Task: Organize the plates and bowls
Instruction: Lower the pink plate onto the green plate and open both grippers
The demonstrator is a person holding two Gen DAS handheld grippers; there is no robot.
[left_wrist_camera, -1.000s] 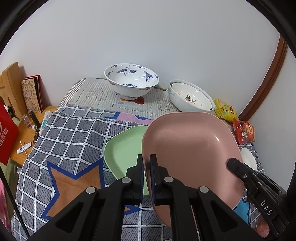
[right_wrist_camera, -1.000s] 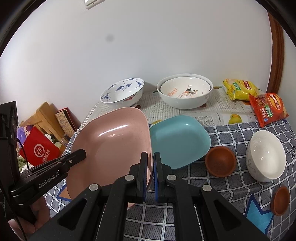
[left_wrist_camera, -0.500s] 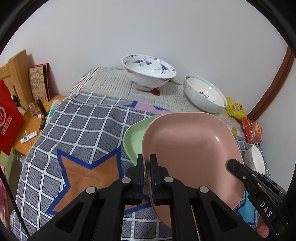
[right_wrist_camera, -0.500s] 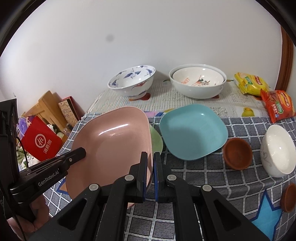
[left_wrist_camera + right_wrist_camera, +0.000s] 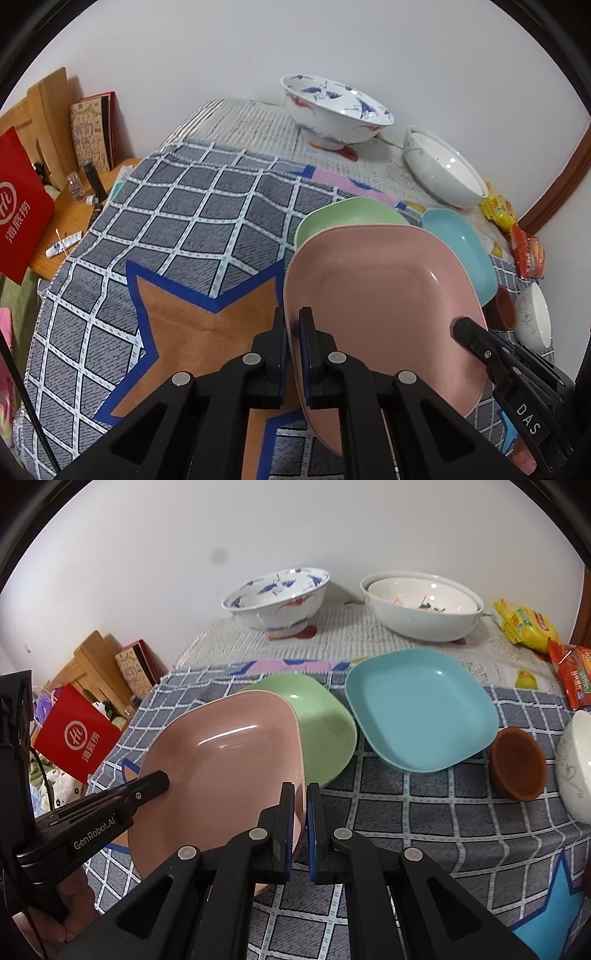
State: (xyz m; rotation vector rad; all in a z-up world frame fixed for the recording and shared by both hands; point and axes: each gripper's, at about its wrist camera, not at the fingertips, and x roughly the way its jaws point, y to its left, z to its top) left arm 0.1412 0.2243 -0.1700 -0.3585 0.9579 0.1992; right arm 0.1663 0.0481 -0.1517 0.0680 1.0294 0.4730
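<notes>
- The pink plate [image 5: 384,302] [image 5: 225,775] is held in the air above the checked tablecloth [image 5: 184,236] [image 5: 424,812], tilted, its far edge overlapping the green plate [image 5: 351,216] [image 5: 317,723] below.
- The left gripper [image 5: 292,343] [image 5: 162,777] clamps the plate's left rim: the rim runs between the two fingers, one pad on the upper face, one underneath.
- The right gripper [image 5: 300,812] [image 5: 460,325] pinches the opposite, right rim the same way, fingers closed on the edge.
- The green plate lies flat on the cloth, and the blue plate [image 5: 461,247] [image 5: 417,709] sits just beside it on the right.
- A small brown bowl [image 5: 517,762] [image 5: 504,308] and a white bowl [image 5: 576,764] [image 5: 532,314] stand near the blue plate's right side.
- At the back, by the wall, stand a blue-patterned bowl [image 5: 332,110] [image 5: 280,598] and a large white bowl [image 5: 443,173] [image 5: 421,605] that has another bowl nested inside it.
- Snack packets [image 5: 528,626] [image 5: 496,210] lie at the far right; a red bag [image 5: 22,206] [image 5: 77,734] stands off the table's left side.
</notes>
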